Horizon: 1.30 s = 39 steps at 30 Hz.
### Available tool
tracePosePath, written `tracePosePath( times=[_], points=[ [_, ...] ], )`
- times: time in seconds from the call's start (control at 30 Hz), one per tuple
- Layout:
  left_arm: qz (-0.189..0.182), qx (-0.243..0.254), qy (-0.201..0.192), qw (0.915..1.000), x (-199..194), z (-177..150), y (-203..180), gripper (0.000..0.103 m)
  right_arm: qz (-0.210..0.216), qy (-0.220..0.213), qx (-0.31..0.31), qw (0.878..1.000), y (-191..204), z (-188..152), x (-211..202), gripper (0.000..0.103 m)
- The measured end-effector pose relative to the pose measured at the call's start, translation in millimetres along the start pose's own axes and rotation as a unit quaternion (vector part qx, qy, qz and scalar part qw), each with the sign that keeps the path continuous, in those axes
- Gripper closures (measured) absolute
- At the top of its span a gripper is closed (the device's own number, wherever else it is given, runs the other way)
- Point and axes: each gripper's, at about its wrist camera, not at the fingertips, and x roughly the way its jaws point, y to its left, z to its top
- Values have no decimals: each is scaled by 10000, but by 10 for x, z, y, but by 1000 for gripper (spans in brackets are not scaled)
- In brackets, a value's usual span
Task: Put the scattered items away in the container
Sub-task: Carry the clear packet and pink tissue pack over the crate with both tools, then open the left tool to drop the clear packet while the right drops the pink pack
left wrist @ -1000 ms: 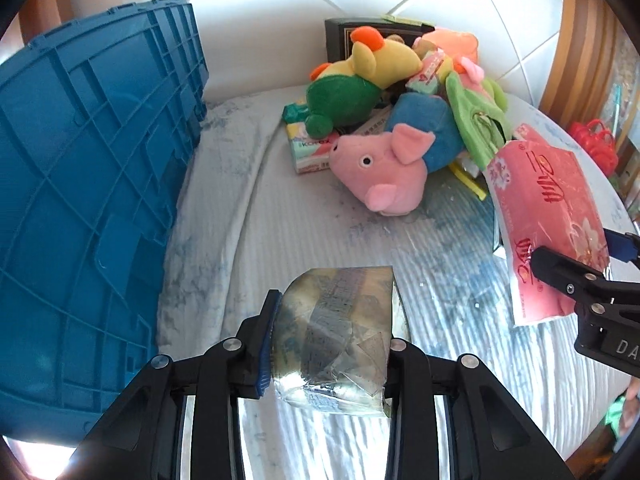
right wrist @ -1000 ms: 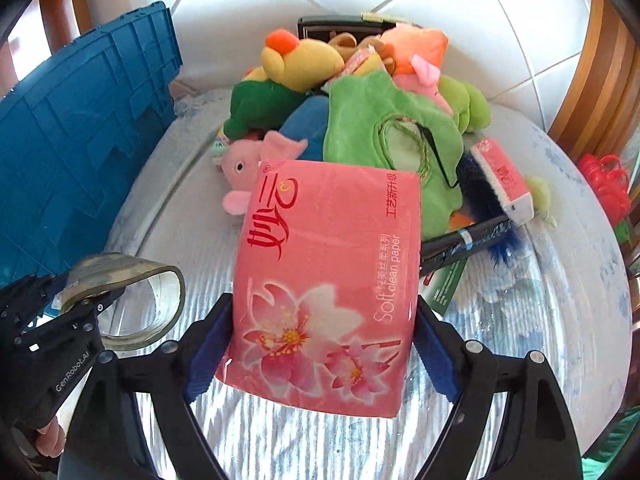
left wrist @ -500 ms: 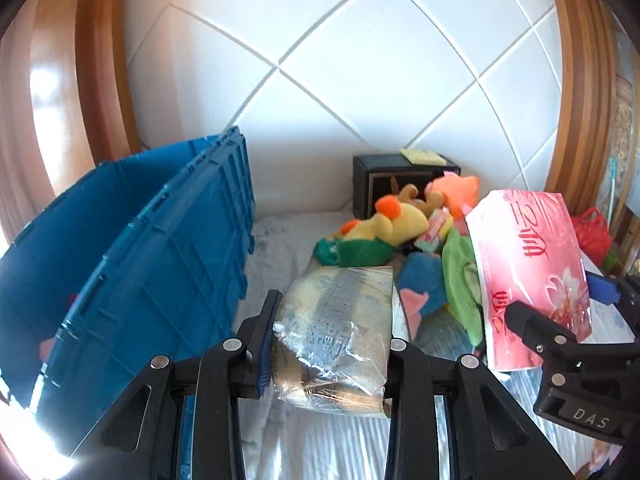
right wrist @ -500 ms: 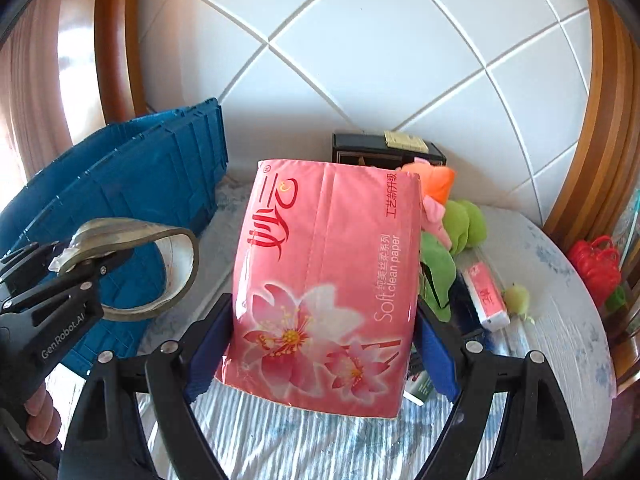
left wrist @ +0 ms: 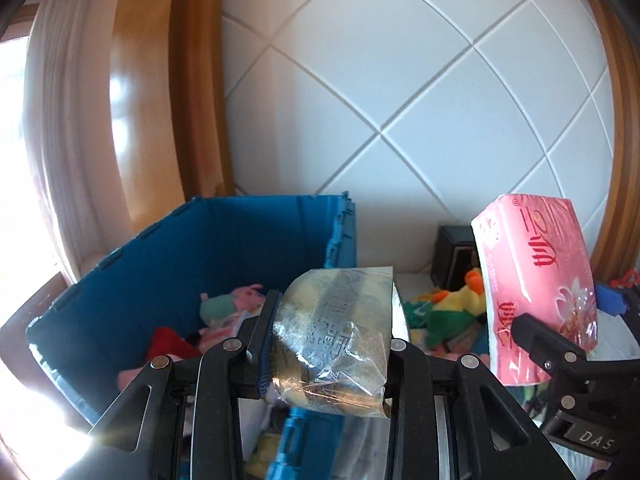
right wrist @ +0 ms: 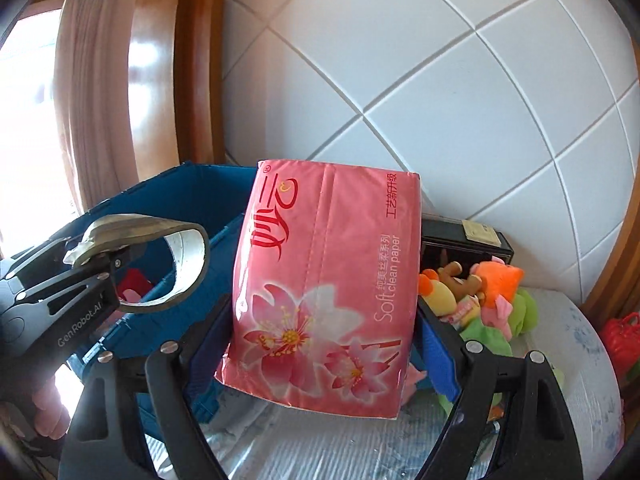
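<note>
A roll of packing tape (left wrist: 332, 340), pinched across its width in the nearly closed left gripper (left wrist: 330, 344), hangs over the near rim of the blue crate (left wrist: 224, 248); beside it the right gripper (right wrist: 324, 340), jaws wide, clamps a pink tissue pack (right wrist: 328, 280). Both loads should clear the rim before release, well inside among the toys.
</note>
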Motion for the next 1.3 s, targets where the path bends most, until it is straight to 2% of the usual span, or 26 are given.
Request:
tracePosePath(
  times=[0.3, 0.53, 0.6, 0.63, 0.67, 0.77, 0.87, 0.93, 1.07, 1.17, 1.3],
  points=[
    [599, -286, 362, 9971, 240, -163, 1091, 71, 689, -31, -344, 9970, 1076, 288, 337, 18],
    [738, -423, 580, 9947, 403, -250, 1670, 71, 831, 114, -494, 9953, 1629, 340, 592, 18],
    [741, -466, 646, 9941, 447, -271, 1802, 63, 804, 127, -501, 9954, 1706, 353, 626, 18],
    [737, -484, 675, 9938, 471, -283, 1853, 54, 788, 117, -506, 9955, 1736, 366, 630, 18],
    [745, -496, 695, 9936, 492, -308, 1893, 46, 763, 106, -509, 9957, 1760, 378, 628, 17],
    [700, -491, 775, 9933, 521, -380, 1962, 40, 668, 95, -520, 9964, 1814, 402, 628, 16],
    [626, -496, 878, 9929, 555, -444, 1991, 27, 574, 116, -493, 9971, 1831, 385, 649, 13],
    [539, -517, 947, 9927, 558, -487, 2000, 23, 492, 112, -465, 9976, 1822, 377, 644, 12],
    [344, -483, 1294, 9898, 590, -554, 1912, 22, 366, 77, -404, 9985, 1771, 372, 596, 11],
    [515, -295, 1806, 9818, 678, -619, 1815, 22, 305, 65, -377, 9988, 1747, 357, 557, 9],
    [259, -346, 2222, 9740, 688, -644, 1810, 21, 319, 92, -319, 9989, 1730, 318, 536, 8]
  ],
)
